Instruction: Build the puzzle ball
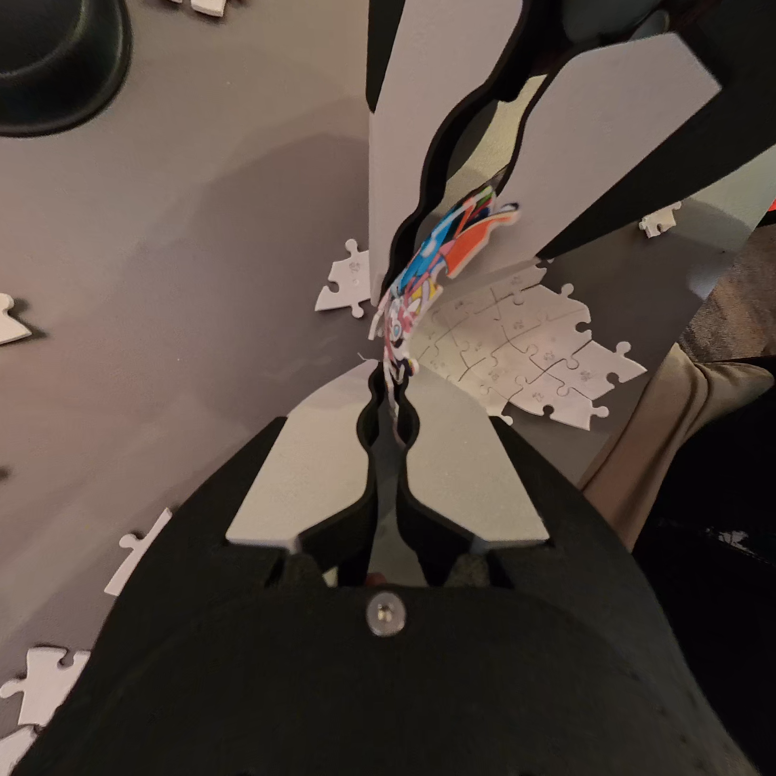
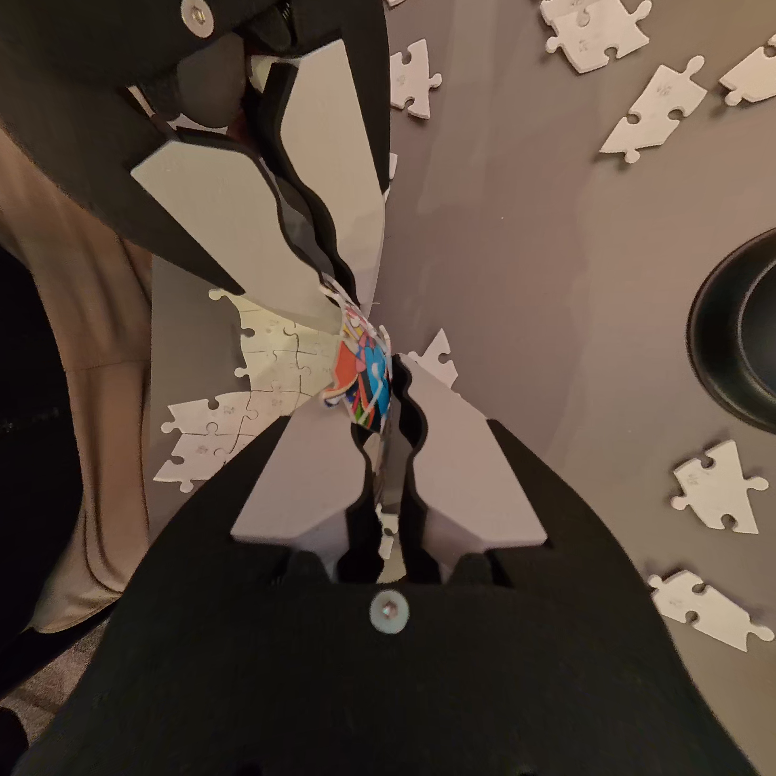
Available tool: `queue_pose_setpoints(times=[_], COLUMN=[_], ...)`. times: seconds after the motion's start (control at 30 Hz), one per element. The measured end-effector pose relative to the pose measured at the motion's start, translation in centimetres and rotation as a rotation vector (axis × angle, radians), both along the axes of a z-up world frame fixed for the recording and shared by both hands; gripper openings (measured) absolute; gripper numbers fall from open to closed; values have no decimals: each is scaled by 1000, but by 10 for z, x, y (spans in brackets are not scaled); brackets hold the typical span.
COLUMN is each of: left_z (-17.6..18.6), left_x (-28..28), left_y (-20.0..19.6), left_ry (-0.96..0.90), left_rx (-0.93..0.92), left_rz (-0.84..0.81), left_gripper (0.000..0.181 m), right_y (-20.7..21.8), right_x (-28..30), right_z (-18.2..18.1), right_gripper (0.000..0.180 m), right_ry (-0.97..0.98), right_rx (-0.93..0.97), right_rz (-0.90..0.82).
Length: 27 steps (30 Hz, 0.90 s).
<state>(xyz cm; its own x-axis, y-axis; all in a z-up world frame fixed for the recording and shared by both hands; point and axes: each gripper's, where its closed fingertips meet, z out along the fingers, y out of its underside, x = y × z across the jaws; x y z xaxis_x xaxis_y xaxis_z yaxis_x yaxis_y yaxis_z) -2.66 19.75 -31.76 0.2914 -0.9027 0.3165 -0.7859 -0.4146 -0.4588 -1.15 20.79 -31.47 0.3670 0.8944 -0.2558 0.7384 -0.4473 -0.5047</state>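
Observation:
A curved strip of joined puzzle pieces (image 1: 424,268) with a bright printed face is held edge-on above the grey table; it also shows in the right wrist view (image 2: 365,378). My left gripper (image 1: 388,378) is shut on its near end. My right gripper (image 2: 392,378) is shut on its other end and enters the left wrist view from the top (image 1: 495,193). The left gripper comes in at the top left of the right wrist view (image 2: 342,294). A white assembled curved section (image 1: 533,348) lies face down on the table under the strip, also in the right wrist view (image 2: 235,403).
Several loose white puzzle pieces lie face down on the grey table (image 2: 546,252), such as one (image 1: 346,281) by the grippers and others at right (image 2: 718,487). A black round dish (image 2: 739,352) sits on the table, also in the left wrist view (image 1: 54,63). Beige fabric (image 2: 84,336) lies past the table edge. My two grippers' fingertips are within a few centimetres of each other. From either gripper's tips it is about 15 centimeters to the black round dish (image 2: 739,352).

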Motion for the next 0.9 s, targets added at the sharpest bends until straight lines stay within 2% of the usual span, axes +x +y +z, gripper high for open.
queue_pose_setpoints(times=[0.23, 0.4, 0.6, 0.9], left_z=[-1, 3, 4, 4], left_x=[2, 1, 3, 4], left_y=[-6, -2, -2, -2], left_ry=[8, -1, -3, -6], left_rx=[12, 37, 55, 64], left_rz=[-44, -48, -57, -55], left_gripper=[3, 4, 3, 3], right_y=[-6, -7, -16, -19], right_x=[2, 3, 4, 5], right_z=[-1, 2, 3, 2], right_gripper=[2, 12, 22, 19], right_ry=[-1, -4, 0, 15], right_rx=[-51, -53, -144, -168], right_rz=[5, 28, 109, 150])
